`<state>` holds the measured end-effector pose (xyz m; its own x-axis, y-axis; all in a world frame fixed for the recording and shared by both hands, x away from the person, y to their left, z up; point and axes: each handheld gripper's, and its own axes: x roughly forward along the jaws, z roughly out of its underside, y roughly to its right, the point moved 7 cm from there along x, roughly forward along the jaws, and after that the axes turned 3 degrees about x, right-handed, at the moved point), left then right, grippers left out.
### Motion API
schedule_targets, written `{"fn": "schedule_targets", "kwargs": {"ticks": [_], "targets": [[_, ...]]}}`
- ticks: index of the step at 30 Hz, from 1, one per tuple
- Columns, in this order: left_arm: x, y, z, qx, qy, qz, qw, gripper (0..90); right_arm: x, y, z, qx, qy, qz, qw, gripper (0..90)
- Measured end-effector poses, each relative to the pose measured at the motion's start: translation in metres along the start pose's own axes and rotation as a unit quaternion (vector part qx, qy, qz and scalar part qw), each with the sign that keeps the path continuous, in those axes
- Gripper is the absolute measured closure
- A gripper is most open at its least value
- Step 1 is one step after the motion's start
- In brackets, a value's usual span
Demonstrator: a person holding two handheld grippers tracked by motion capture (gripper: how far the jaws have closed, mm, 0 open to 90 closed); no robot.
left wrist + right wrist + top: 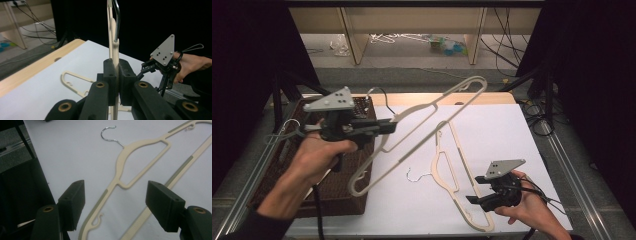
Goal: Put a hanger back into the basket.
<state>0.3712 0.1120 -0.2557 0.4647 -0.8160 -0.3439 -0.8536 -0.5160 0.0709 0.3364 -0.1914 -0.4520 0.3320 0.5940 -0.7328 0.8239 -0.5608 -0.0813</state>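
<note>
My left gripper (389, 125) is shut on a cream plastic hanger (432, 103) and holds it tilted in the air above the table's left half. In the left gripper view the jaws clamp the neck of that hanger (115, 50) just under its metal hook. A second cream hanger (469, 172) lies flat on the white sheet. My right gripper (472, 192) hovers low over its near end, open. In the right gripper view the pads stand wide apart on either side of the lying hanger (140, 152), touching nothing, and its wire hook (110, 135) points away.
A dark wicker basket (337, 195) stands at the table's left, under my left forearm. The white sheet (502, 135) covers most of the wooden tabletop (412, 98). Black curtains flank both sides. Cables and shelving lie on the floor beyond the far edge.
</note>
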Motion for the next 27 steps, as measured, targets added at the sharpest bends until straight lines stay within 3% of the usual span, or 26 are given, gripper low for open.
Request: {"fn": "schedule_targets", "kwargs": {"ticks": [7, 13, 19, 22, 27], "targets": [[-0.042, -0.038, 0.004, -0.006, 0.001, -0.062, 0.998, 85.7, 0.001, 0.004, 0.002, 0.005, 0.009, 0.014, 0.9998, 27.1], [-0.063, -0.069, 0.018, -0.027, 0.003, -0.082, 0.9962, 85.6, 0.001, 0.004, 0.006, 0.013, 0.001, 0.012, 0.9999, 26.5], [-0.081, -0.095, 0.033, -0.03, -0.007, -0.119, 0.9924, 85.6, 0.002, 0.006, 0.009, 0.015, -0.002, 0.014, 0.9998, 26.5], [-0.088, -0.106, 0.045, -0.037, -0.014, -0.129, 0.9909, 85.6, 0.001, 0.009, 0.009, 0.018, 0.008, 0.022, 0.9996, 26.5], [-0.099, -0.124, 0.07, -0.054, -0.028, -0.153, 0.9864, 85.6, 0.002, 0.01, 0.014, 0.022, -0.001, 0.018, 0.9996, 26.5]]}}
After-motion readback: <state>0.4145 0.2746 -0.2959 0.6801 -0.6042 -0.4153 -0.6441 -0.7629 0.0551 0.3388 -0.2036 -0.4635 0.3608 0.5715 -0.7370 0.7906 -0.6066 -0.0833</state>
